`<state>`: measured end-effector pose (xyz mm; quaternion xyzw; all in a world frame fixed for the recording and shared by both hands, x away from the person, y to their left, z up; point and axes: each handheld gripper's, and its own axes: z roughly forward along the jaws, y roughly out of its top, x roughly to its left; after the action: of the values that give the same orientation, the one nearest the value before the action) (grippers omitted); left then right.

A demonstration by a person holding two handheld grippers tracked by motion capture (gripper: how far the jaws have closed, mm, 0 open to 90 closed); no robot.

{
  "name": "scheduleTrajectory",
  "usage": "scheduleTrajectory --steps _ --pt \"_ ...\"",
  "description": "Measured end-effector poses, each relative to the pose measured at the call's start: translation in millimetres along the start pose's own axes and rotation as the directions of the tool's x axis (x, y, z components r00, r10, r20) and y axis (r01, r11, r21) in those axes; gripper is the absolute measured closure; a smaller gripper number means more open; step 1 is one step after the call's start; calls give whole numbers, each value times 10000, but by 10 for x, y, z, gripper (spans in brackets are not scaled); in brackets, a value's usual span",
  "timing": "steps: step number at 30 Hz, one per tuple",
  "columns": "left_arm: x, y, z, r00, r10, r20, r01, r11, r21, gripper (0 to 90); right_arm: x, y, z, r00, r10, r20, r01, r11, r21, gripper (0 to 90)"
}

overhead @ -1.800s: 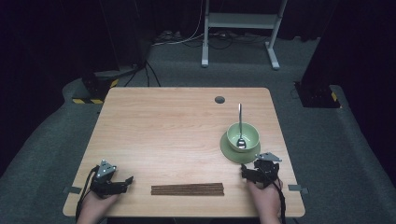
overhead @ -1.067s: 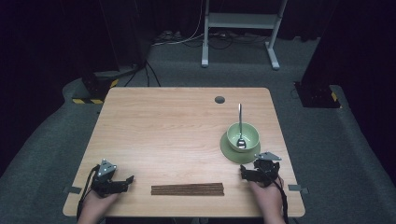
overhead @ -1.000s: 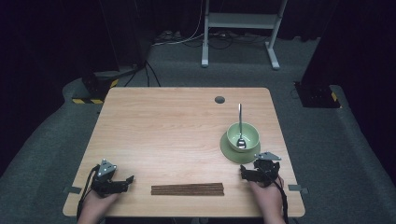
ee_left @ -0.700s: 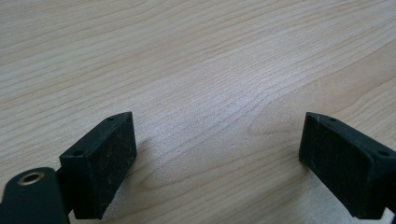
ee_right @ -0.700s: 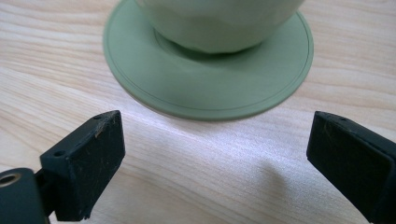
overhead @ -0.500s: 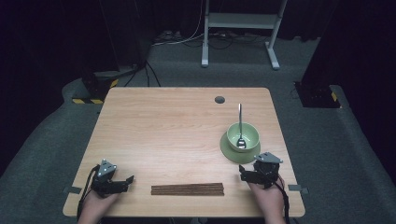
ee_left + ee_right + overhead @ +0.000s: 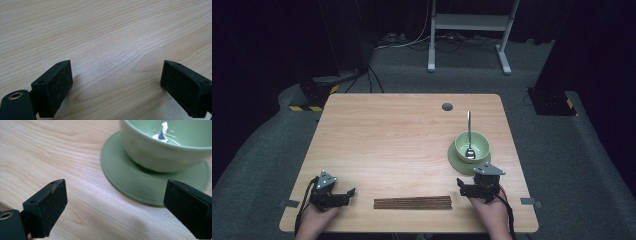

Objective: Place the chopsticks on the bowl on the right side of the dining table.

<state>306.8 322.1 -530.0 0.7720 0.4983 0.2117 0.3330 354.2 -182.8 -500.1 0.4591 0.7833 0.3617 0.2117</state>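
A pale green ceramic bowl [image 7: 471, 145] with a metal spoon [image 7: 469, 136] inside sits on a green round saucer [image 7: 460, 162] at the right of the wooden table [image 7: 402, 135]. Just before it, the right gripper [image 7: 465, 189] is spread wide, empty. A bundle of dark brown chopsticks [image 7: 412, 202] lies between it and the left gripper [image 7: 345, 196], also spread, holding nothing.

Glossy ceramic bowl [image 7: 165, 147], matt wooden table [image 7: 387, 135]

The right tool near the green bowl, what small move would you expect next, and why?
Probably a short reach forward toward the green bowl. The right tool is open, holds nothing, and points at the bowl on its saucer, with the spoon resting inside.
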Motion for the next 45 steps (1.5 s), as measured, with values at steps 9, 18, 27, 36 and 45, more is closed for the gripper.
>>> scheduleTrajectory --steps 9,18,27,36,45 --pt "-3 -2 0 10000 -22 -25 22 10000 -23 107 118 39 61 9986 -238 -481 240 9997 49 64" --pt "-4 -8 -6 10000 -37 -30 37 10000 -26 108 249 40 92 9924 -409 -1164 423 9991 97 88" --pt "-3 -9 -7 10000 -36 -29 35 10000 -21 108 430 51 118 9769 -367 -2105 365 9993 -49 155" --pt "-1 -10 -10 9999 -72 -80 72 10000 -40 116 690 47 191 9509 -997 -2931 1067 9943 79 294" --pt "1 -11 -12 9999 -97 -117 97 9999 -53 124 769 24 191 9304 -1322 -3418 1433 9897 74 435"
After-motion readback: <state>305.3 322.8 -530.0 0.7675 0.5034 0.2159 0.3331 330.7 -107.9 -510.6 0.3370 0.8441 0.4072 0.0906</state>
